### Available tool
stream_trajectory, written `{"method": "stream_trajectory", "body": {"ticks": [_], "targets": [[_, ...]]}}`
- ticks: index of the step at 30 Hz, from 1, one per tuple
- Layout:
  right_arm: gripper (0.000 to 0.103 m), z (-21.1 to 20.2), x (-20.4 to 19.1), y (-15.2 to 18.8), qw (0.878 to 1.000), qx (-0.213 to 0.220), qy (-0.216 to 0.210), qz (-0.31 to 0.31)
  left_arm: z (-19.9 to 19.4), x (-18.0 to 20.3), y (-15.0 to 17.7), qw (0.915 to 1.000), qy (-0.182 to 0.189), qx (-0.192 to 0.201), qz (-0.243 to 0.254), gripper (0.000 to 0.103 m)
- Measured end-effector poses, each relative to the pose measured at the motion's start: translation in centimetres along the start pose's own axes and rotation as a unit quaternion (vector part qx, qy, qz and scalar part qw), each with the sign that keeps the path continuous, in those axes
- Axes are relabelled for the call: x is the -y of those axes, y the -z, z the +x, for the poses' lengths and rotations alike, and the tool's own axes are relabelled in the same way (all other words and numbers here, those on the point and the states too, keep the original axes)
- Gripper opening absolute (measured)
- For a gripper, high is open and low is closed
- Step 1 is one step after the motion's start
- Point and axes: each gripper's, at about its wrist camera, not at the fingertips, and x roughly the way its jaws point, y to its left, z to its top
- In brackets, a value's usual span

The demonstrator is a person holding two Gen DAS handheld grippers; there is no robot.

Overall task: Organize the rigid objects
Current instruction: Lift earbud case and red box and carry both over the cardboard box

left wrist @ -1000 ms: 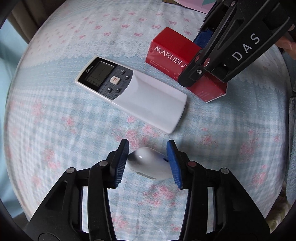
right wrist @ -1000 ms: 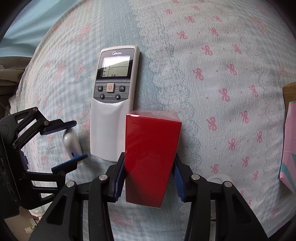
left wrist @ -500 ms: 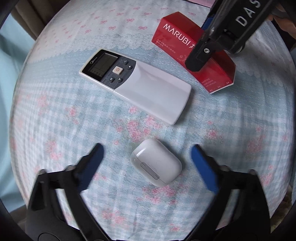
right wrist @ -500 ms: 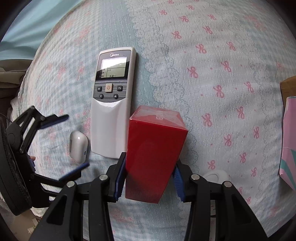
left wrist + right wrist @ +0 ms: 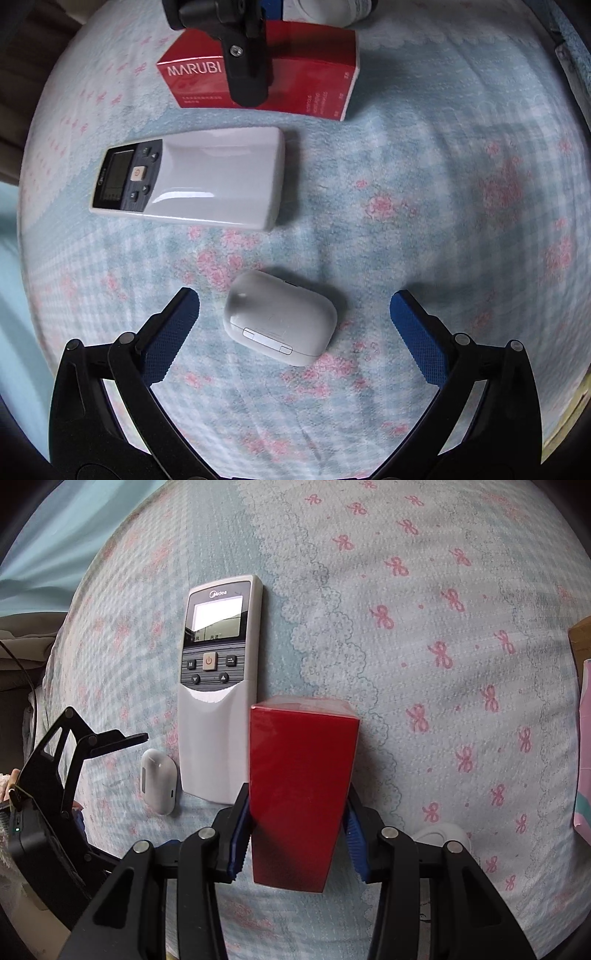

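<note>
Left gripper [image 5: 293,325] stood wide open around the released, smooth, likely slippery earbuds case [image 5: 279,317]; right gripper [image 5: 297,834] clamped the stiff red carton [image 5: 303,790] by its sides.

Left wrist fisheye straight down, close over the floral quilted bedspread [image 5: 424,177], right wrist fisheye steeply down, near, facing twelve o'clock, both sharing the white rectangular plastic remote control [image 5: 207,181], glossy red cardboard box [image 5: 306,74], white rounded earbud case [image 5: 280,321]

You've got a pale blue bedspread [image 5: 424,166] with pink bows and flowers; on it lie the remote [image 5: 207,181], the white case [image 5: 280,325] and the red box [image 5: 295,74].
</note>
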Motion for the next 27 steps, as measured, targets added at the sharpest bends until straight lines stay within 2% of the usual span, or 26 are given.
{"method": "stream_trajectory", "body": {"ticks": [4, 7, 10, 12, 14, 19, 23, 27], "targets": [[0.042, 0.2, 0.2, -0.2, 1.000, -0.004, -0.007, 0.004, 1.7, 0.2, -0.2, 0.9981, 0.042, -0.022, 0.039, 0.101], [0.042, 0.3, 0.2, -0.3, 1.000, -0.005, -0.009, 0.003, 2.2, -0.2, -1.0, 0.9945, 0.061, -0.029, 0.080, 0.095], [0.042, 0.4, 0.3, -0.4, 1.000, -0.006, -0.011, 0.002, 2.3, -0.2, -1.2, 0.9914, 0.065, -0.027, 0.110, 0.084], [0.042, 0.3, 0.3, -0.4, 1.000, -0.006, -0.012, 0.001, 1.4, -0.3, -1.4, 0.9913, 0.065, -0.027, 0.111, 0.066], [0.042, 0.3, 0.3, -0.4, 1.000, -0.006, -0.011, 0.000, 0.9, -1.0, -1.6, 0.9926, 0.067, -0.028, 0.097, 0.058], [0.041, 0.1, -0.1, -0.1, 1.000, -0.004, -0.004, -0.010, 0.5, -1.6, -1.7, 0.9959, 0.067, -0.032, 0.053, 0.058], [0.041, -0.4, -0.5, 0.0, 1.000, -0.001, 0.002, -0.024, -1.5, -3.0, -0.7, 0.9962, 0.082, -0.023, -0.015, 0.058], [0.040, -1.2, -0.2, 0.0, 1.000, 0.000, -0.004, -0.020, -3.1, -4.4, 0.0, 0.9913, 0.095, -0.016, -0.089, 0.058]]}}
